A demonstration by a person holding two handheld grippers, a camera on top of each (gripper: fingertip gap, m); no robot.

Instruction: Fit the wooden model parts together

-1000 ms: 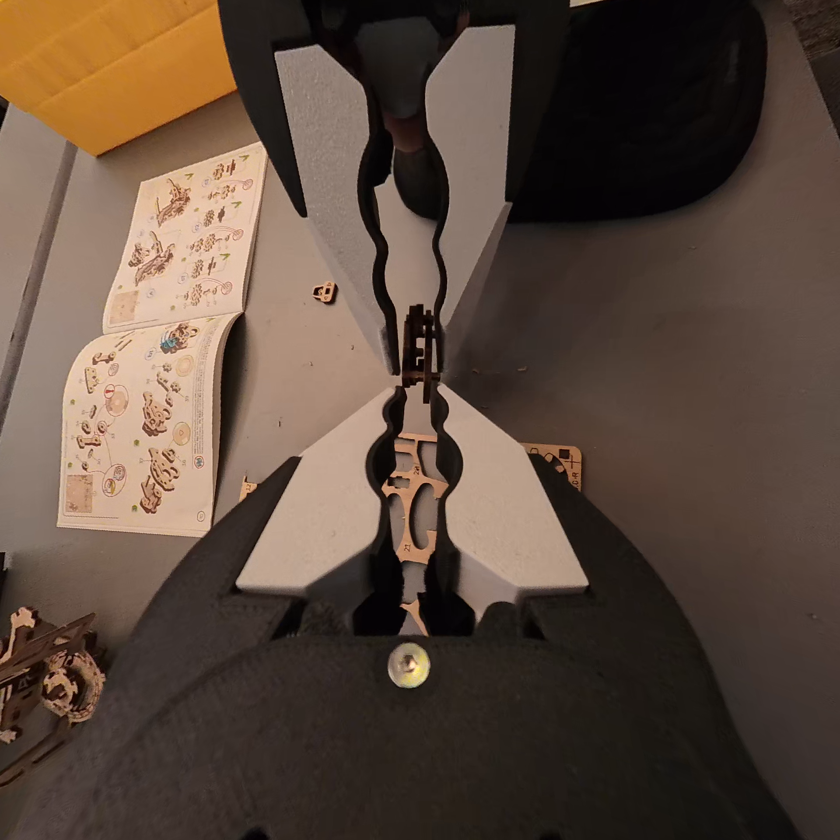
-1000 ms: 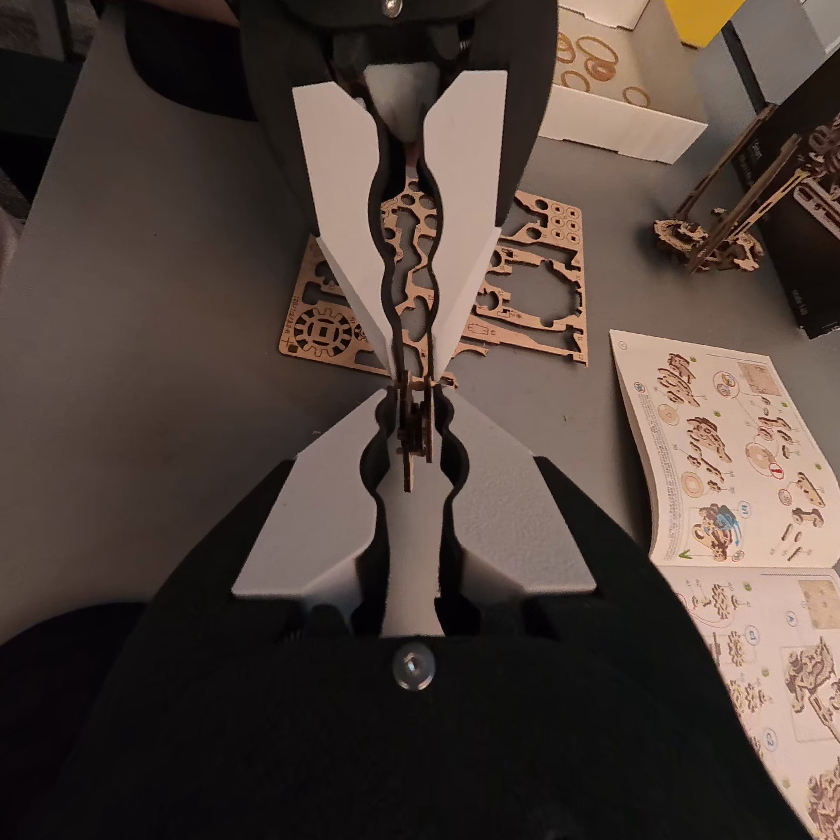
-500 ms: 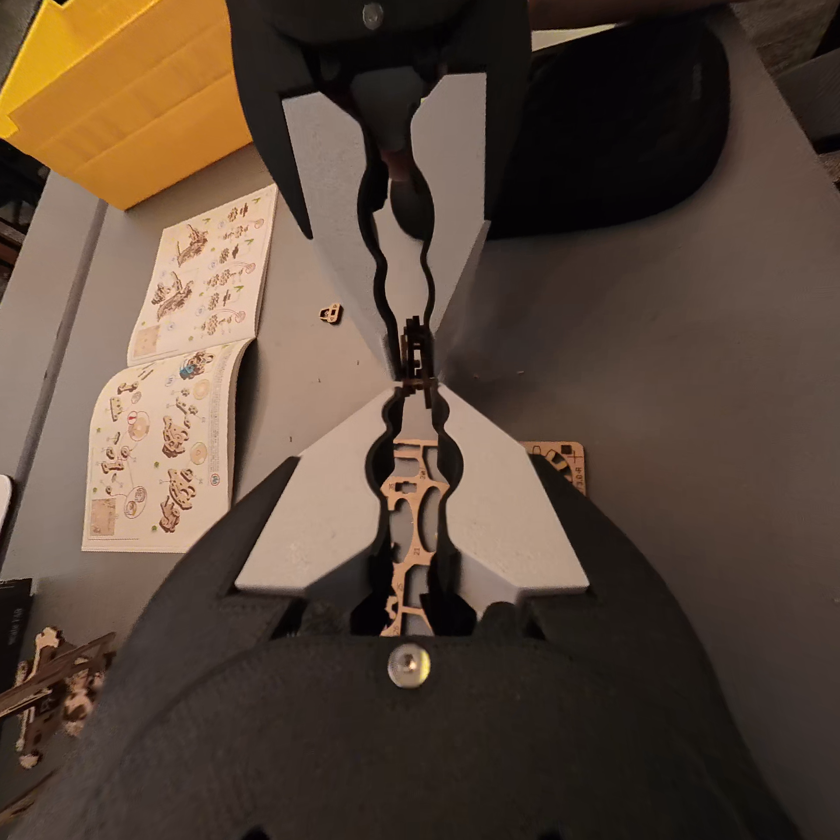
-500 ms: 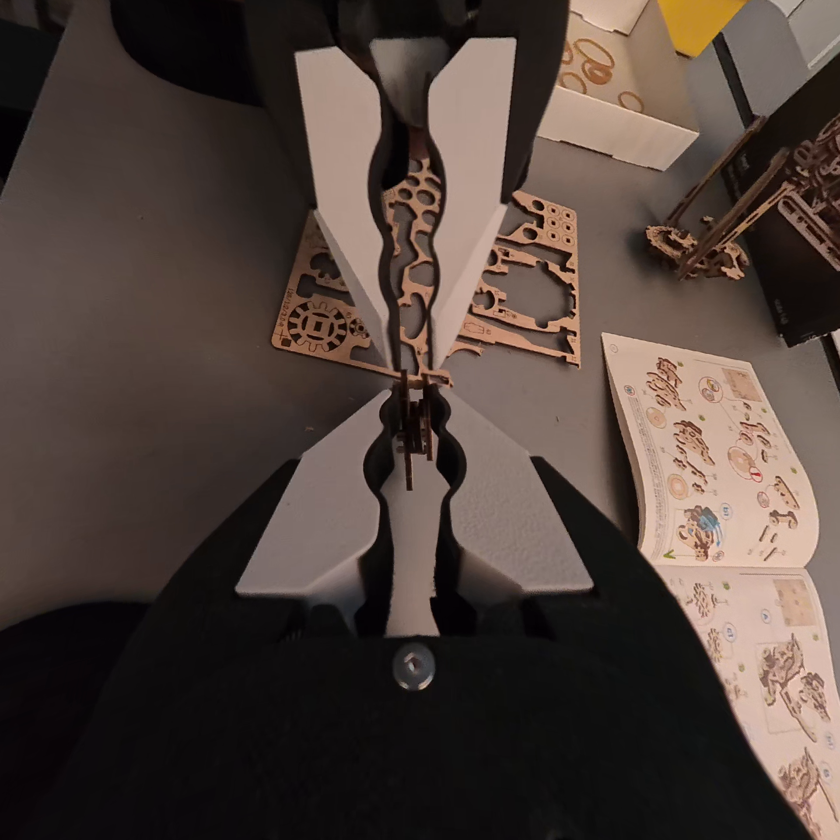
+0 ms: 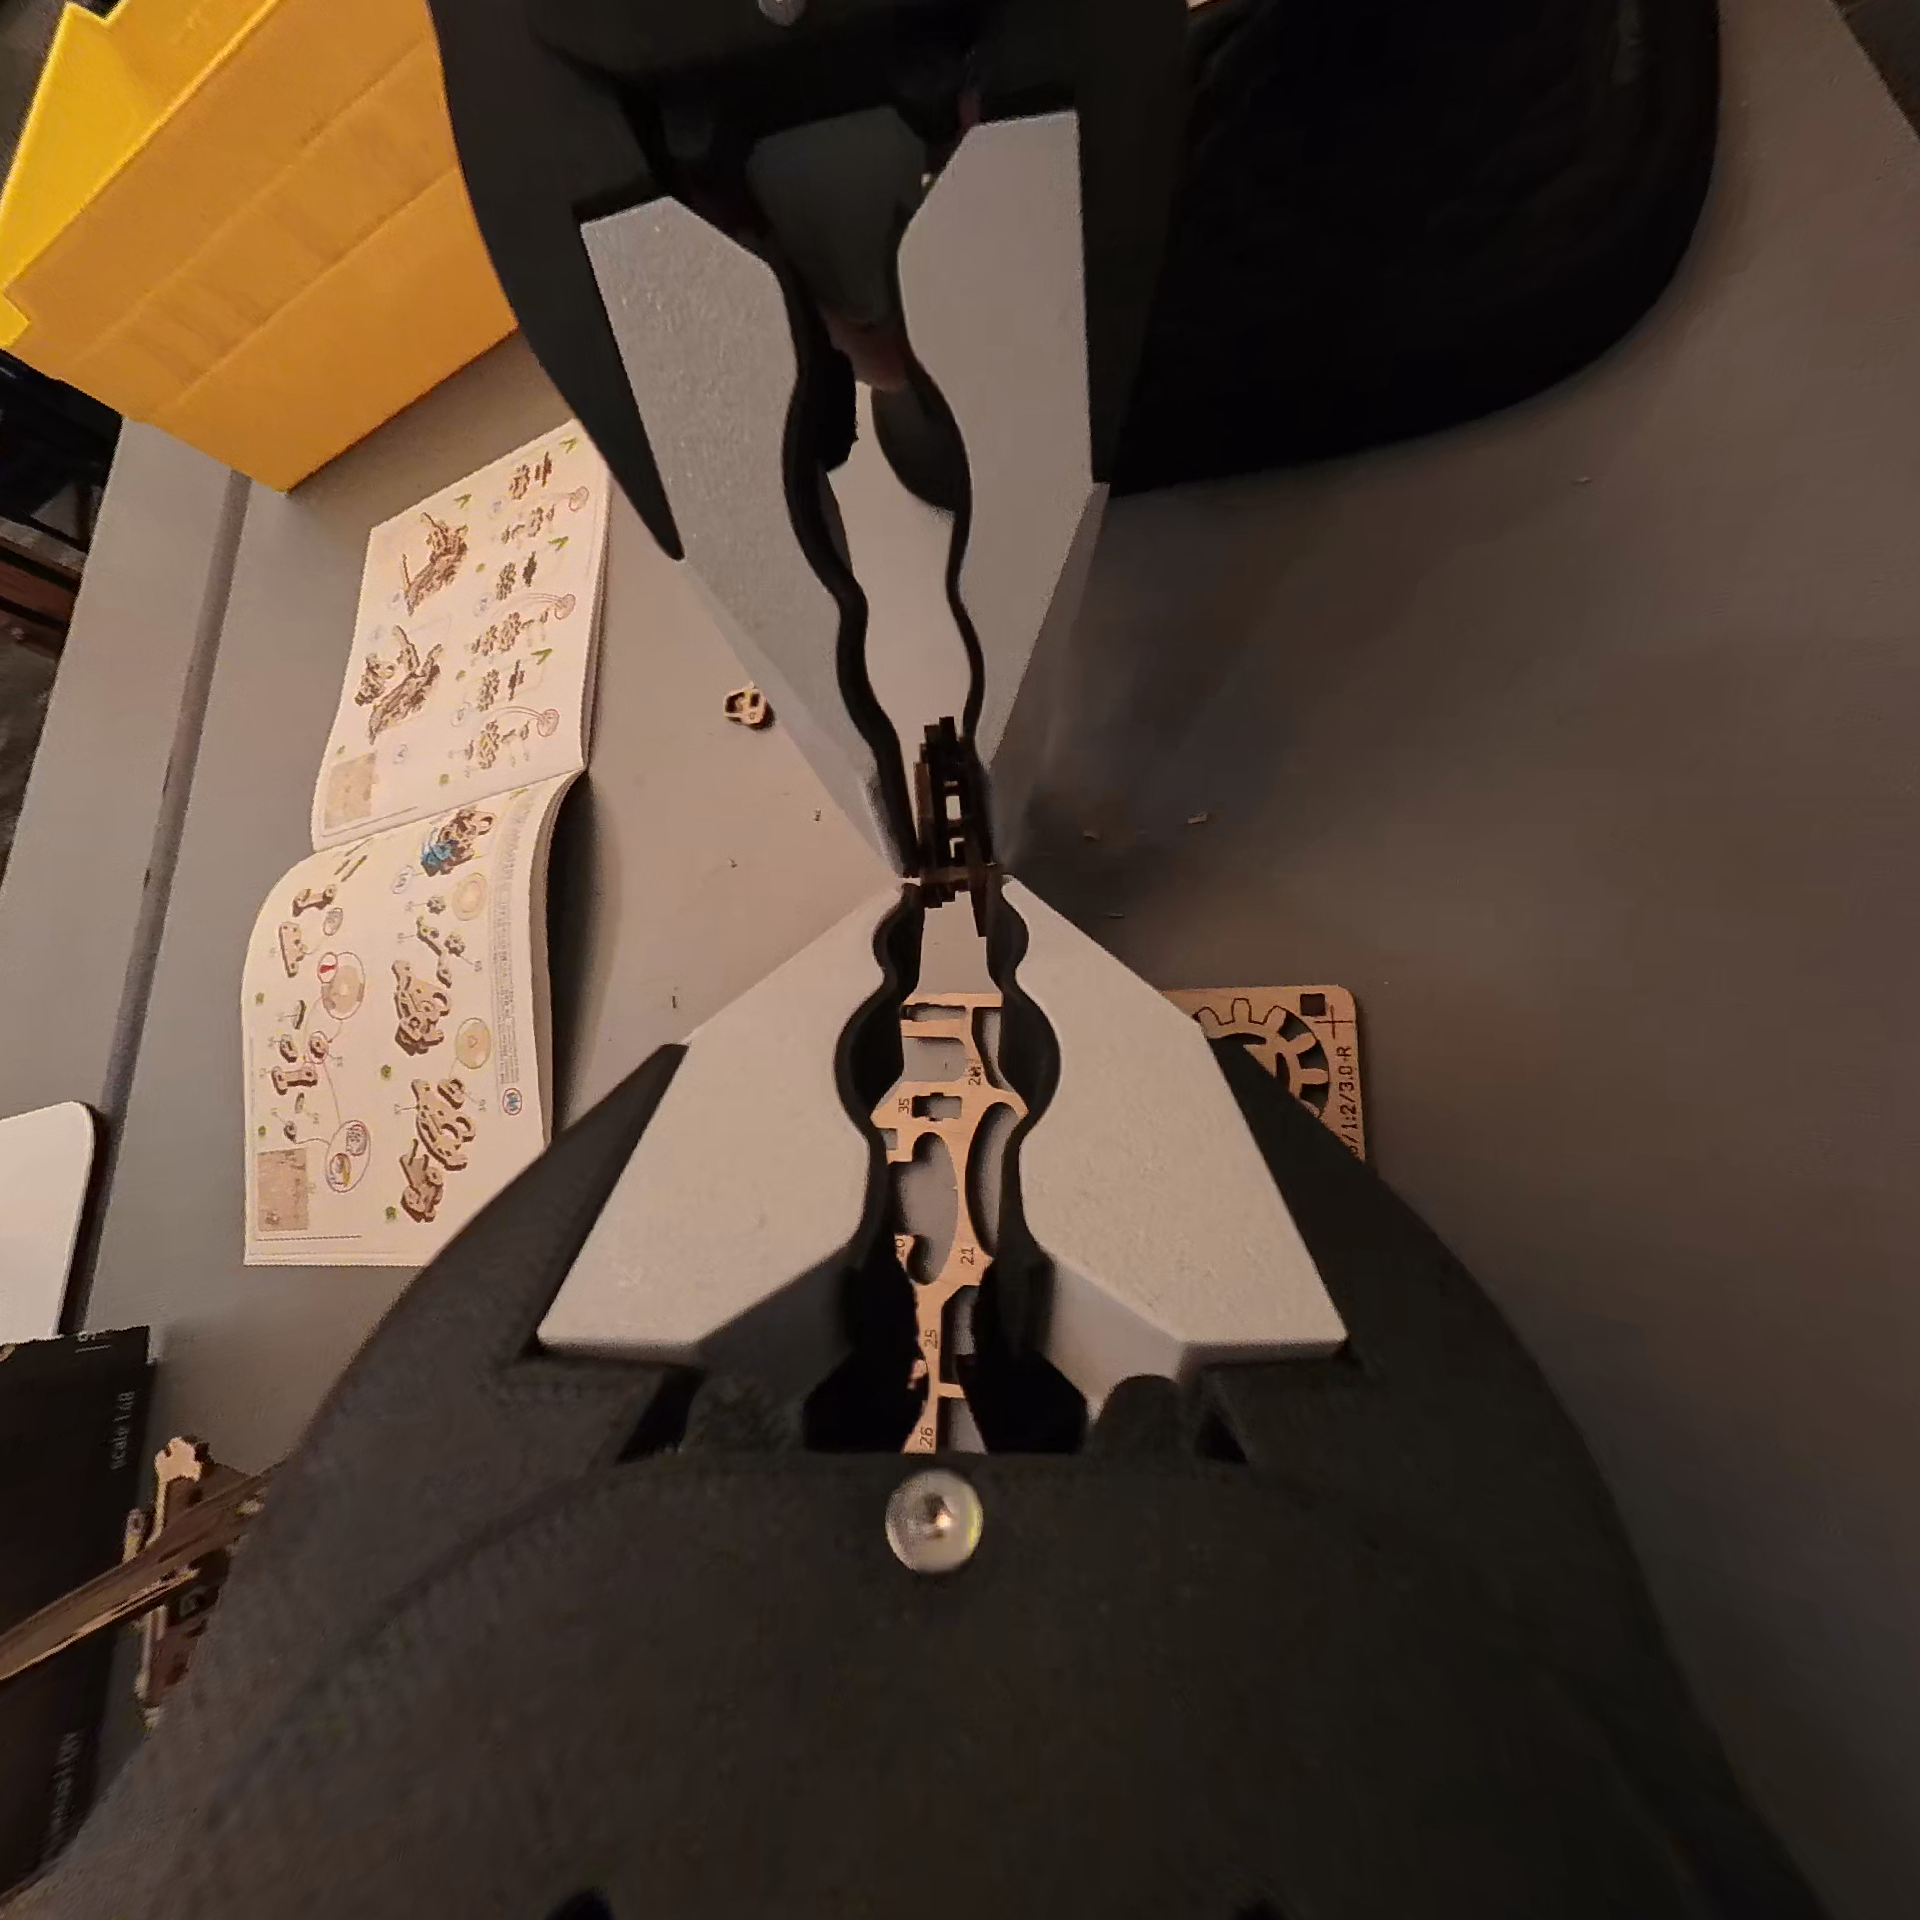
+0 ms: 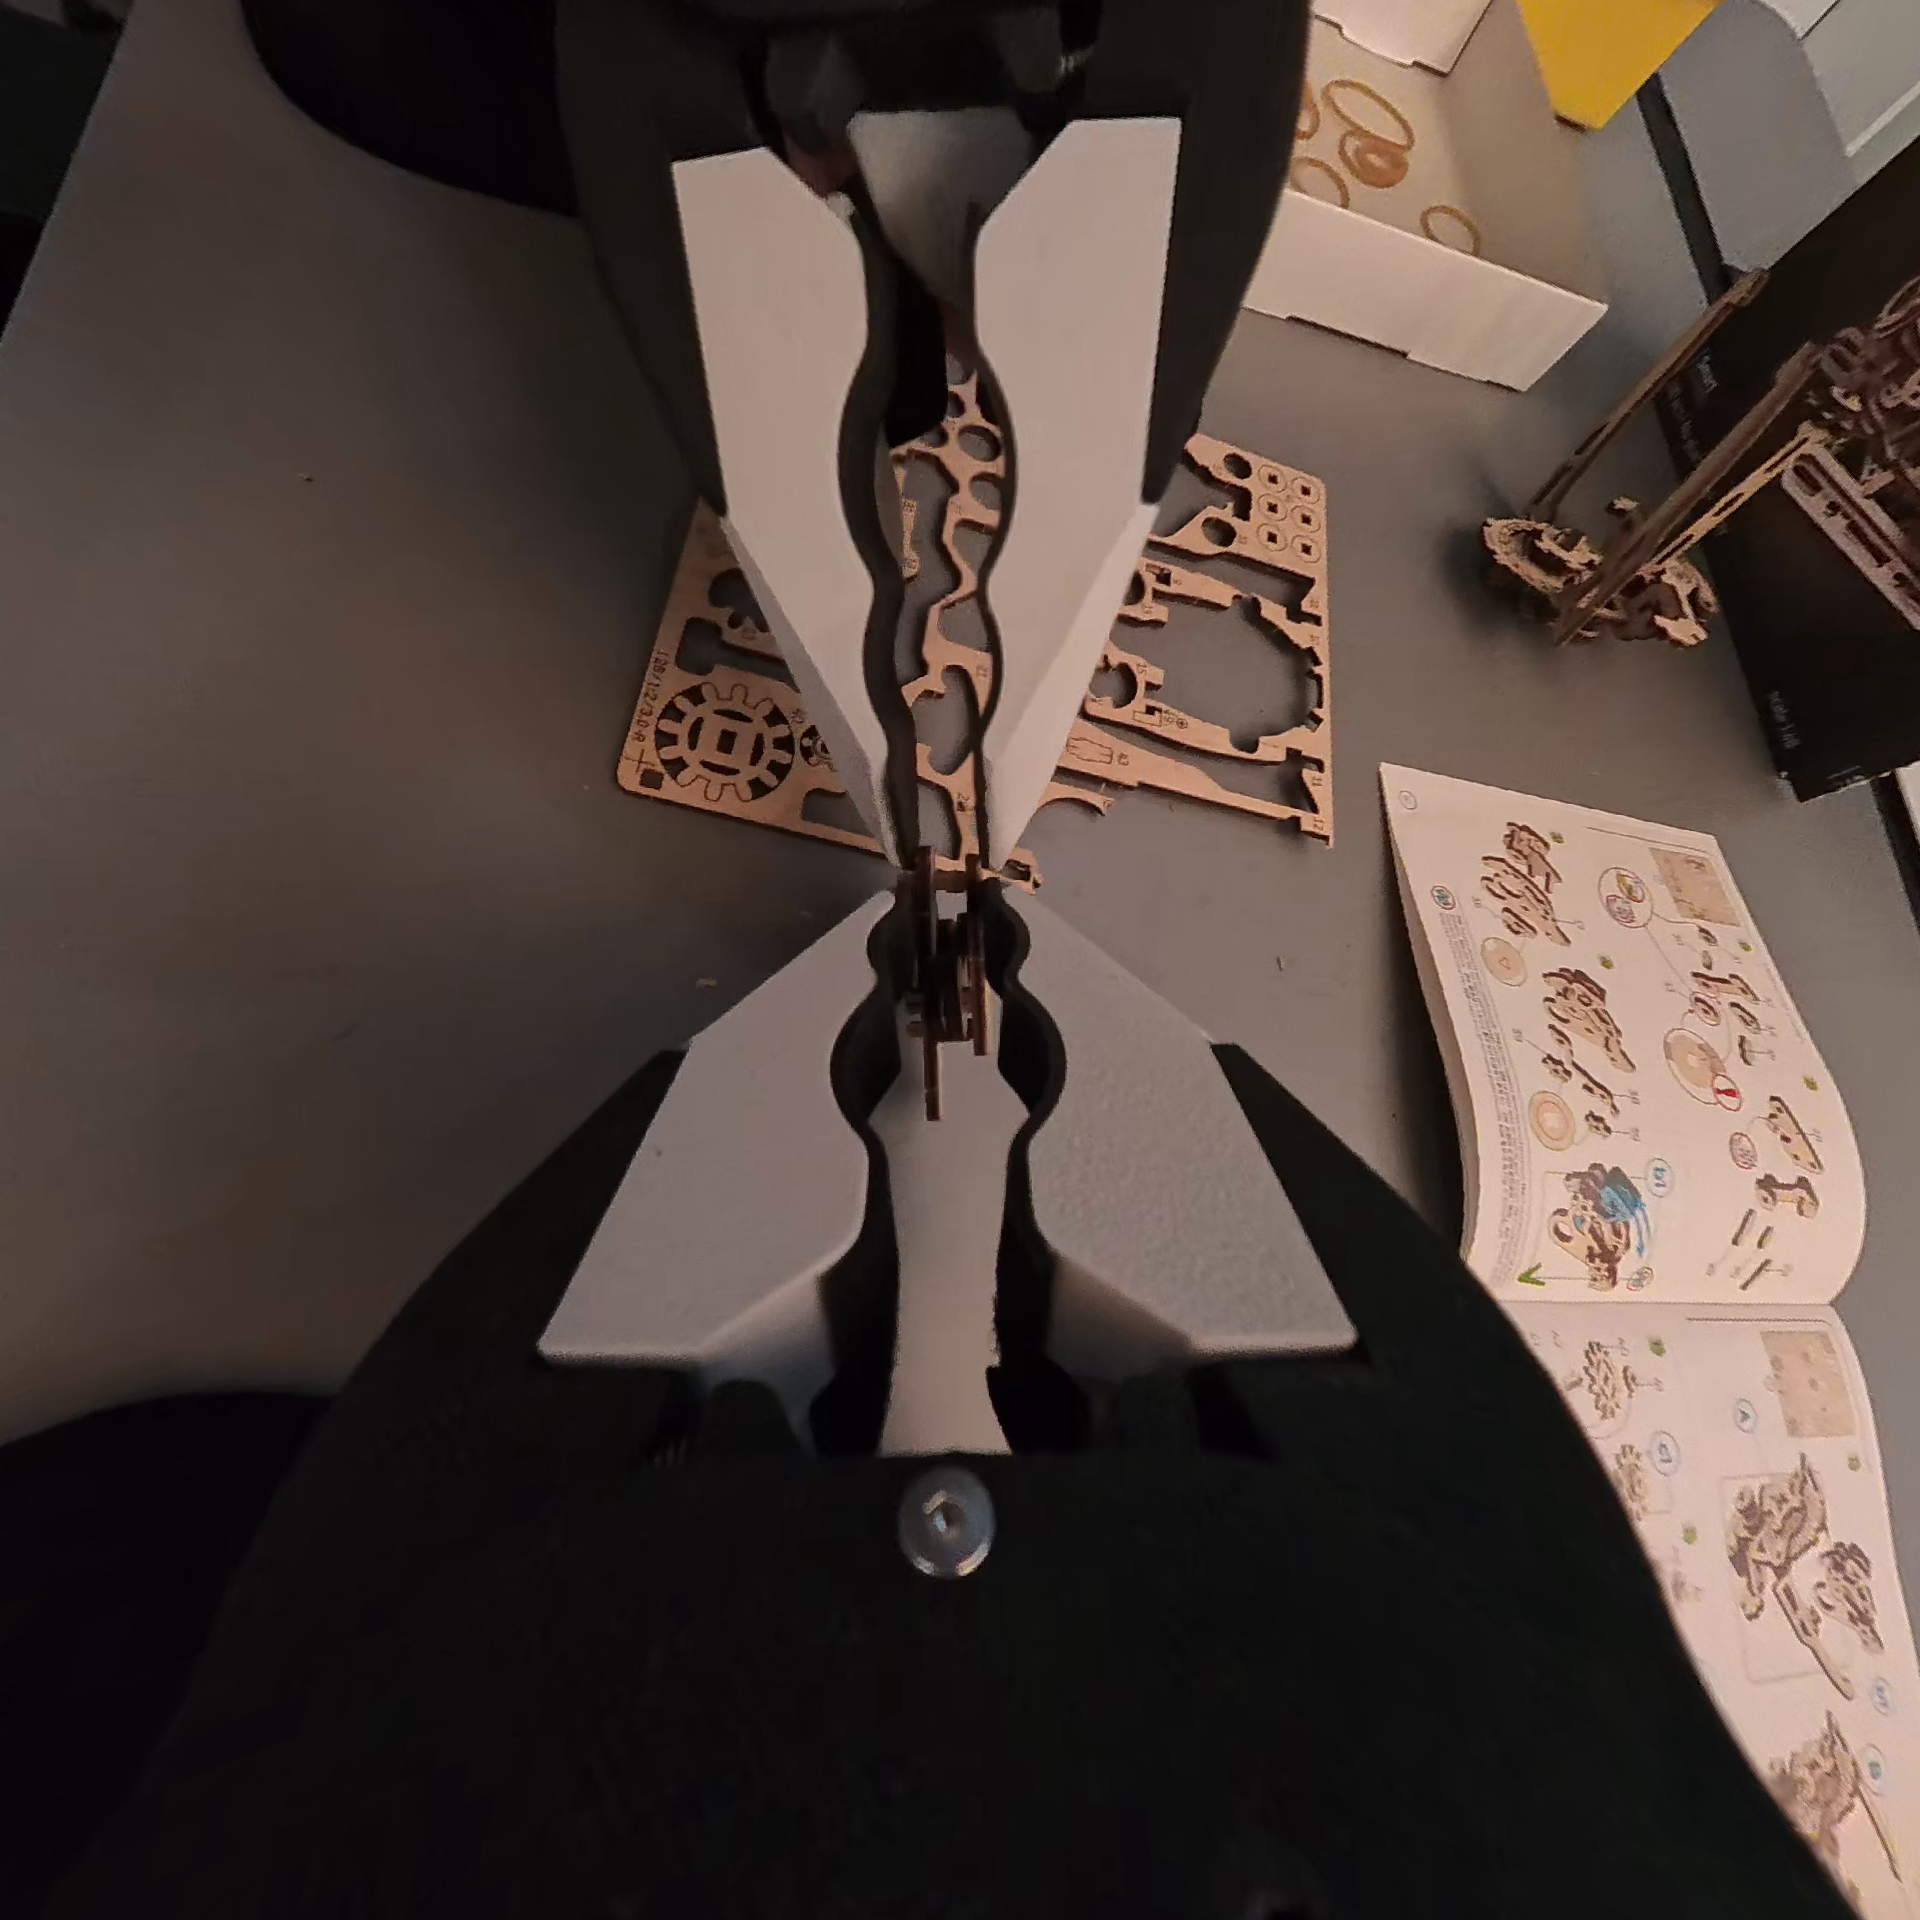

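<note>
A small dark wooden assembly (image 6: 940, 987) hangs in the air between the two grippers, which meet tip to tip above the grey table (image 6: 364, 727). My right gripper (image 6: 940, 914) is shut on it, and most of the assembly sits between its fingers. In the left wrist view the assembly (image 5: 951, 810) shows inside the right gripper's fingers (image 5: 883, 810). My left gripper (image 5: 951, 899) is shut on the assembly's near end. It comes from the top of the right wrist view (image 6: 940, 857).
A wooden parts sheet (image 6: 1195, 665) lies under the grippers. An open instruction booklet (image 5: 416, 935) and a loose wooden piece (image 5: 745, 707) lie beside them. A partly built model (image 6: 1621, 561), a white box (image 6: 1423, 281) and a yellow box (image 5: 229, 229) stand around. My two grippers' fingertips are within a few centimetres of each other.
Both grippers stay tip to tip on the assembly. The pair has drifted and tilted a little over the table; more of the yellow box shows in the left wrist view.
</note>
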